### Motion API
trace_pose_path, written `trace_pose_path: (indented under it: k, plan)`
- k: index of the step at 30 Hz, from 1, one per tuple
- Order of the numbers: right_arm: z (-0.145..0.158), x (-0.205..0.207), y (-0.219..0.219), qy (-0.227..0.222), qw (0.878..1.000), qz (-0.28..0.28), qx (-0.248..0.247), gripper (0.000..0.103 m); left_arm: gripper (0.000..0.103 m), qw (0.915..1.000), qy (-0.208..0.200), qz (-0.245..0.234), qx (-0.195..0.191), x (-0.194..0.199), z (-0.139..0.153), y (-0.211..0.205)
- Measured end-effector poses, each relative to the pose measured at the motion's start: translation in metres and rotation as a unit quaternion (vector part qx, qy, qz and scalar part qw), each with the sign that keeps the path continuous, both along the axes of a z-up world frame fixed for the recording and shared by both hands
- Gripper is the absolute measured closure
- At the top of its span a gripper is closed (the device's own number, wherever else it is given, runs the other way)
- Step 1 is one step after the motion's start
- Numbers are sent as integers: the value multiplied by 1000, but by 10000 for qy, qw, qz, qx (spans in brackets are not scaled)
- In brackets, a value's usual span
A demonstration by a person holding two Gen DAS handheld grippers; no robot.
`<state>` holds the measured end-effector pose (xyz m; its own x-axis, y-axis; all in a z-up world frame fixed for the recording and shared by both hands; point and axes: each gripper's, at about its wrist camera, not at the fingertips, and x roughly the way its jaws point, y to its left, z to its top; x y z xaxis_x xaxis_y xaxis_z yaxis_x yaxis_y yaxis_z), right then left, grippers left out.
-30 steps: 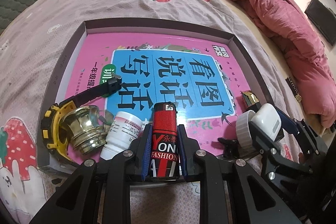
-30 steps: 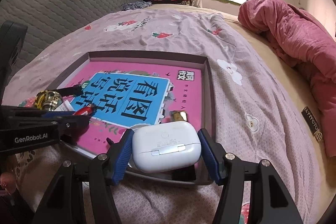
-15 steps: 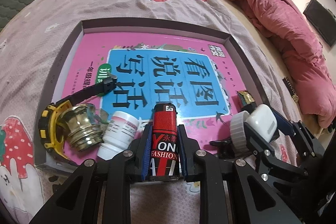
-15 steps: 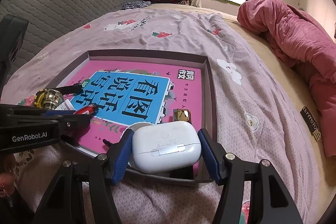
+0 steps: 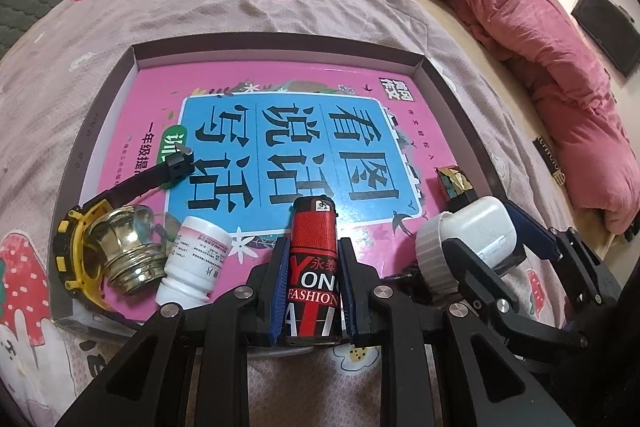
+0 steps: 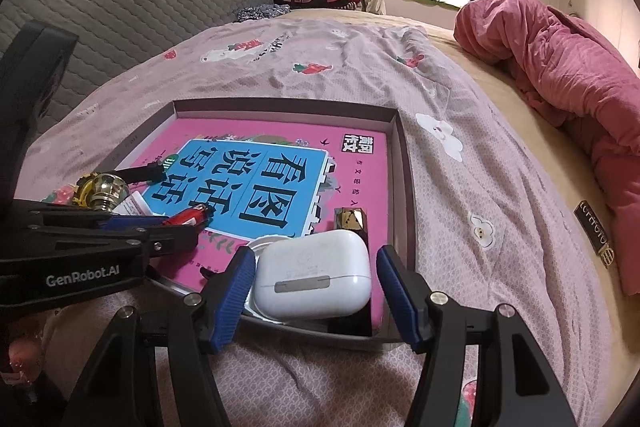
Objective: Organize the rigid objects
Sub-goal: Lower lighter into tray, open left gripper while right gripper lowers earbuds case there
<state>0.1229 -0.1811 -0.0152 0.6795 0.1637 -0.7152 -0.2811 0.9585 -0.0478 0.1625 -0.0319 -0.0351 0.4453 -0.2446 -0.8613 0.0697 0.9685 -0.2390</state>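
My left wrist camera sits close above the near edge of the shallow tray (image 5: 452,95), looking steeply down and forward over the pink book (image 5: 280,95) toward the far rim. My right wrist camera sits at the tray's (image 6: 404,163) near right corner, tilted less, facing the window beyond. Both views share the tray, the book (image 6: 360,163) and the pink quilt (image 6: 560,67) right of it.

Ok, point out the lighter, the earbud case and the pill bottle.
lighter (image 5: 314,251): left wrist view, on its red body above the lettering.
earbud case (image 6: 316,267): right wrist view, on its white lid.
pill bottle (image 5: 198,259): left wrist view, on its label.
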Motion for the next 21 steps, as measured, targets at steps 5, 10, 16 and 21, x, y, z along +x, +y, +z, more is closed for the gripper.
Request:
trace_pose_path:
  k: [5,10,16,21]
  plan:
    - [2,0,-2,14,10000,-27,81,40,79,10000,-10,-11,92,2,-2,-2]
    - [1,-2,-4,35,9999,-24,97,40,79,9999,-30,-5,120,3,-2,-3]
    - [6,-5,-8,-2,9998,-83,198,40,79,9999,-25,8,119,8,-2,-4]
    - [11,-9,-13,-42,9995,-141,273,40,79,10000,0,40,54,7,-2,-1]
